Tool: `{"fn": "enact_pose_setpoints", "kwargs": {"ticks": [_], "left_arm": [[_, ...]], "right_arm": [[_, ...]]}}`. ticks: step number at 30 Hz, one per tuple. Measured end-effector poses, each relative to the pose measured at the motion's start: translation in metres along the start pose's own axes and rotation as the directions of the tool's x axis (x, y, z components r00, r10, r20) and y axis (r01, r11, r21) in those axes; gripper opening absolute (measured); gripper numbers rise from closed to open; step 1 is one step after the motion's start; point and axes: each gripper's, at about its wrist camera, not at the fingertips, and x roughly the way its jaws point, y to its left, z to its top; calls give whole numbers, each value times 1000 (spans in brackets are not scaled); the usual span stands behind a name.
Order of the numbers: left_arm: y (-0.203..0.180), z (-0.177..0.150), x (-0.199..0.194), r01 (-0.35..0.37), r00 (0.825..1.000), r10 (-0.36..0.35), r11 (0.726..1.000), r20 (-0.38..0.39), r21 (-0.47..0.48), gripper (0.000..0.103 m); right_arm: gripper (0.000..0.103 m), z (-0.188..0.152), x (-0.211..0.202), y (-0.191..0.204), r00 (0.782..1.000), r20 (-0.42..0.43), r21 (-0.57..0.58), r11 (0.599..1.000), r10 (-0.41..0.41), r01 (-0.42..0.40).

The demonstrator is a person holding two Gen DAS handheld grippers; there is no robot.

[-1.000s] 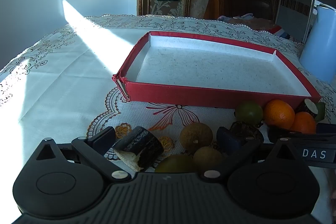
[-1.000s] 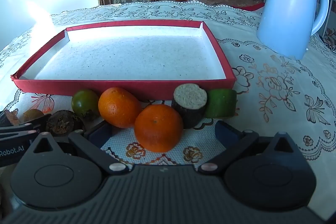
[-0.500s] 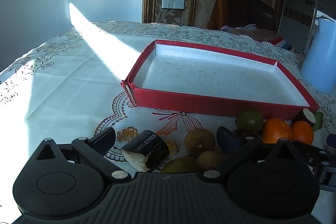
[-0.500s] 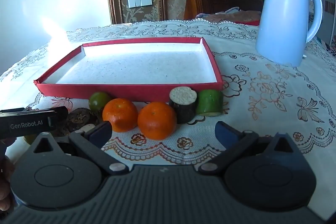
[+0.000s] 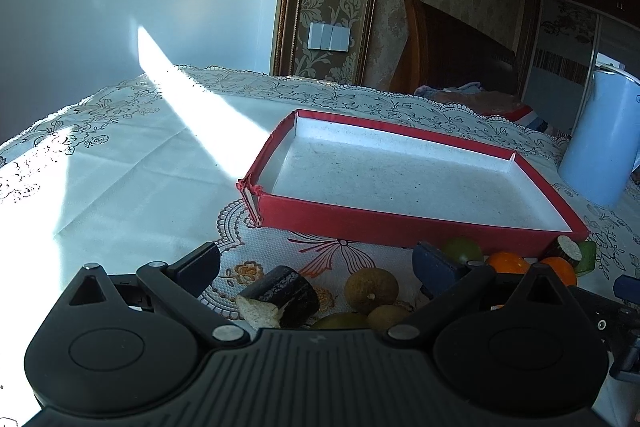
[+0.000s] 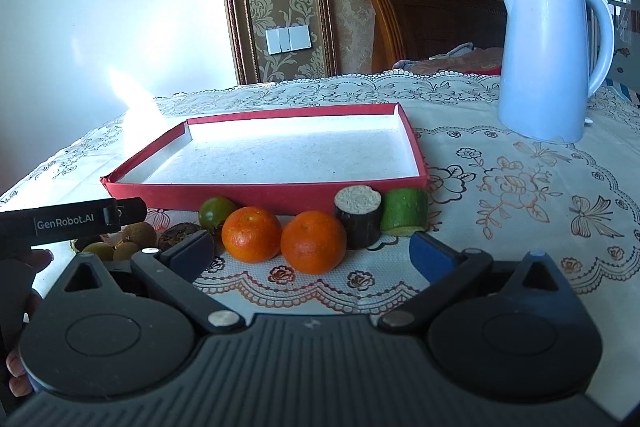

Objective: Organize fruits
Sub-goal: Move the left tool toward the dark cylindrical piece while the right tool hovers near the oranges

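Observation:
A red tray (image 5: 400,223) (image 6: 256,194) with a white bare floor lies on the lace tablecloth. In front of it sit two oranges (image 6: 251,234) (image 6: 313,242), a green fruit (image 6: 216,211), a dark cut piece (image 6: 358,217) and a green cut piece (image 6: 404,211). Further left lie brown round fruits (image 5: 371,286) and another dark cut piece (image 5: 280,297). My left gripper (image 5: 316,267) is open and empty, above the brown fruits. My right gripper (image 6: 312,253) is open and empty, just behind the oranges.
A pale blue kettle (image 6: 550,59) (image 5: 600,143) stands on the table right of the tray. The left gripper's body (image 6: 72,221) reaches in at the left of the right wrist view. A wooden chair (image 6: 432,23) stands behind the table.
Both grippers have risen and drawn back from the fruit, so the tray and fruits look smaller and lower. Both stayed open and empty.

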Motion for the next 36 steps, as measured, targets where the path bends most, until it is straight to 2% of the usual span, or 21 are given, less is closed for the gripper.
{"fn": "enact_pose_setpoints", "kwargs": {"ticks": [7, 18, 22, 27, 36], "left_arm": [[-3, 0, 0, 12, 1000, -13, 1000, 16, 19, 103], [2, 0, -2, 17, 1000, -16, 1000, 27, -14, 103], [6, 1, -2, 17, 1000, -16, 999, 27, -40, 103], [5, 1, 0, 21, 1000, -21, 999, 9, -37, 103], [4, 0, 2, 29, 1000, -30, 999, -8, -31, 103]], "right_arm": [[103, -1, -1, -4, 1000, 13, 16, 1000, 7, -7], [103, -2, -7, -7, 998, 36, 26, 999, 42, -43], [92, -3, -8, -9, 997, -2, 21, 997, 71, -71], [92, -3, -7, -11, 997, -20, 19, 997, 78, -78], [82, 2, 0, -9, 997, -46, -48, 996, 69, -71]]}}
